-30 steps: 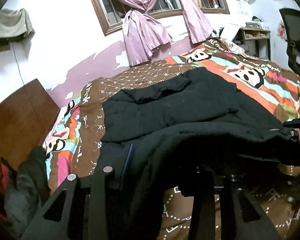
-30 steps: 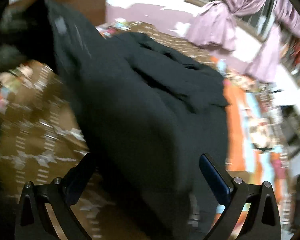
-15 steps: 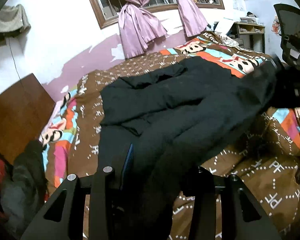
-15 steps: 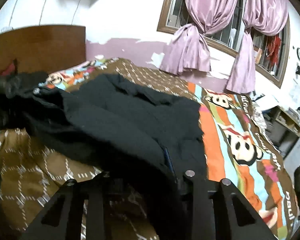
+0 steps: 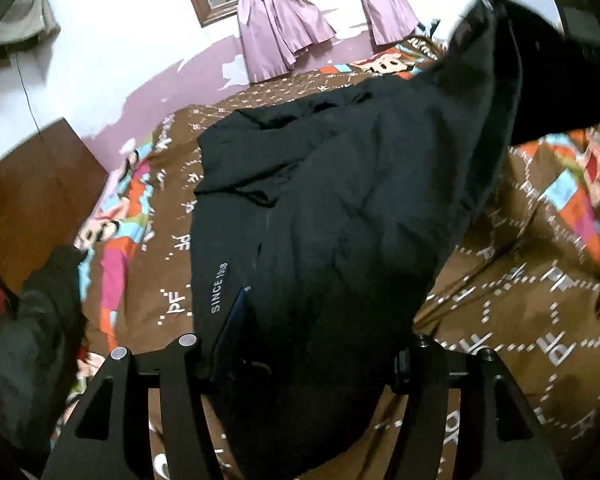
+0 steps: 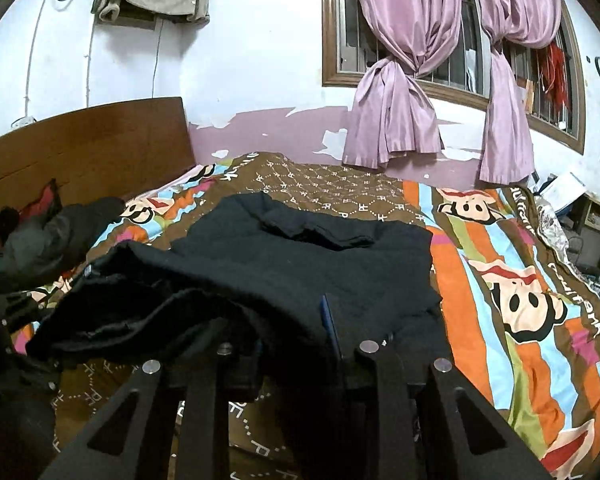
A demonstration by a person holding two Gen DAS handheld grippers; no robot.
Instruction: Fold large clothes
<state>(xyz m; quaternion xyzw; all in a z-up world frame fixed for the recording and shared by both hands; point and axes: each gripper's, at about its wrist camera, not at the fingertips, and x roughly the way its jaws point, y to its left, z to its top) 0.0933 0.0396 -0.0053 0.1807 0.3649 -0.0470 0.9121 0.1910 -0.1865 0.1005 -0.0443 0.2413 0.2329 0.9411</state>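
Note:
A large black garment (image 5: 340, 184) with white "SINCE 1998" lettering lies partly on the patterned bed. Its near edge is lifted off the cover by both grippers. My left gripper (image 5: 312, 344) is shut on the garment's near left edge; the cloth hides its right finger. My right gripper (image 6: 292, 332) is shut on the garment's (image 6: 300, 256) near right edge, with the cloth bunched over its left finger. In the left wrist view the lifted cloth stretches up to the top right.
The bed's brown and striped cartoon cover (image 6: 500, 280) spreads all around. A wooden headboard (image 6: 84, 140) stands at the left, with a dark pile of clothes (image 6: 40, 240) by it. Purple curtains (image 6: 404, 92) hang at the window behind. A shelf (image 6: 596, 216) is at the far right.
Both grippers have lifted the held edge higher and apart. The right gripper, open around the cloth a second ago, has shut on it. The cloth now stretches taut between them.

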